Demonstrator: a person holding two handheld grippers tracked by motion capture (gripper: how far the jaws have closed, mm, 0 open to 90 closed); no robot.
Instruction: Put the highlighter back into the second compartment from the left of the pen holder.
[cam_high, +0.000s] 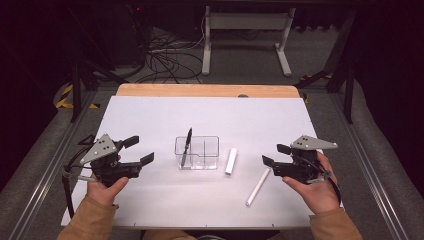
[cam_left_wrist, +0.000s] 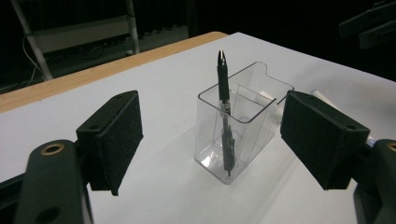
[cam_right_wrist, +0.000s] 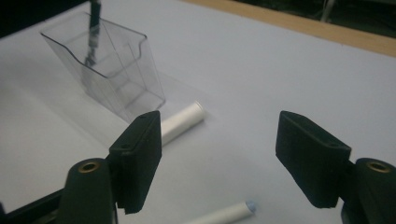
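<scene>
A clear plastic holder (cam_high: 197, 152) (cam_left_wrist: 236, 130) (cam_right_wrist: 106, 63) stands mid-table with a black pen (cam_high: 186, 147) (cam_left_wrist: 224, 109) (cam_right_wrist: 93, 31) leaning upright in its left compartment. Two white pens lie to its right: a short thick one (cam_high: 230, 161) (cam_right_wrist: 181, 122) beside the holder and a longer thin one (cam_high: 258, 186) (cam_right_wrist: 225, 214) nearer the front. My left gripper (cam_high: 138, 150) (cam_left_wrist: 210, 140) hovers open left of the holder, pointing at it. My right gripper (cam_high: 270, 154) (cam_right_wrist: 219, 156) hovers open right of the white pens, nothing between its pads.
A white sheet (cam_high: 150, 120) covers the table, with a wooden edge (cam_high: 200, 90) at the back. Beyond it are a desk frame (cam_high: 245, 30) and cables (cam_high: 165, 60) on the floor.
</scene>
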